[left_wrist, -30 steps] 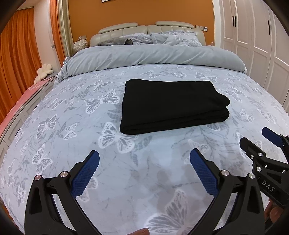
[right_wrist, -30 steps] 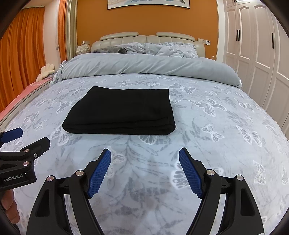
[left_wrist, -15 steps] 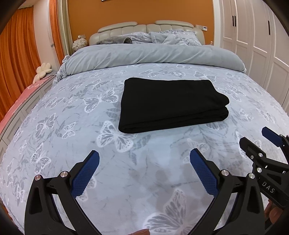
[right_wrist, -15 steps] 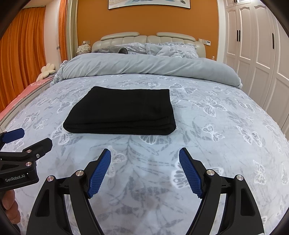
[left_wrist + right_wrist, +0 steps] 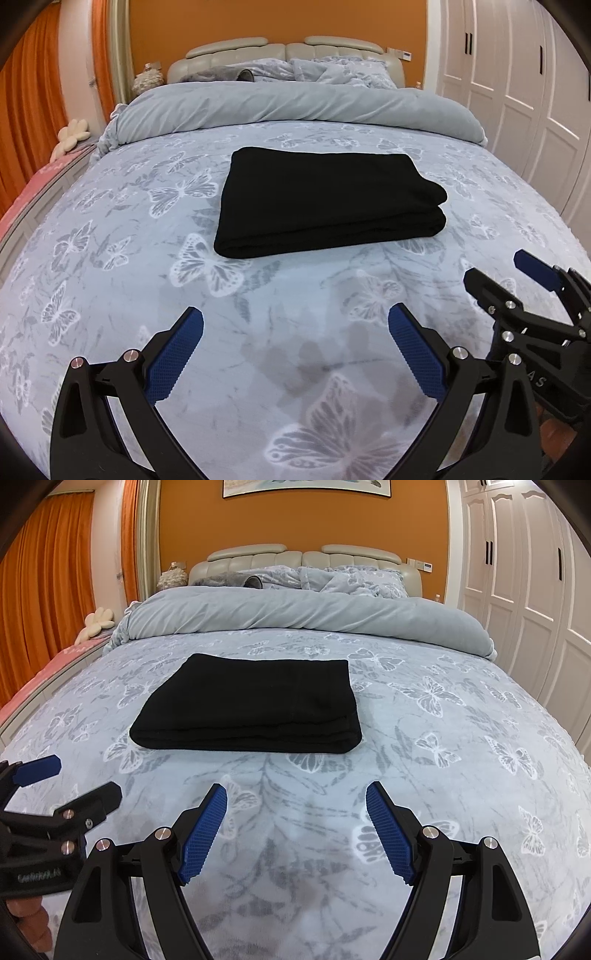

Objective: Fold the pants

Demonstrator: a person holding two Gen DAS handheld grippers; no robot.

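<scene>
The black pants (image 5: 325,201) lie folded into a flat rectangle in the middle of the bed; they also show in the right wrist view (image 5: 255,705). My left gripper (image 5: 295,317) is open and empty, hovering over the bedspread well short of the pants. My right gripper (image 5: 297,792) is open and empty, also short of the pants. Each gripper shows in the other's view: the right one (image 5: 509,273) at the right edge, the left one (image 5: 74,779) at the left edge.
The bed has a grey butterfly bedspread (image 5: 110,258), a rolled-back grey duvet (image 5: 295,107) and pillows at the headboard. White wardrobe doors (image 5: 535,590) stand on the right, orange curtains (image 5: 40,590) on the left.
Both grippers have drifted slightly back and up from the pants; the views shifted a little. The pants have not moved.
</scene>
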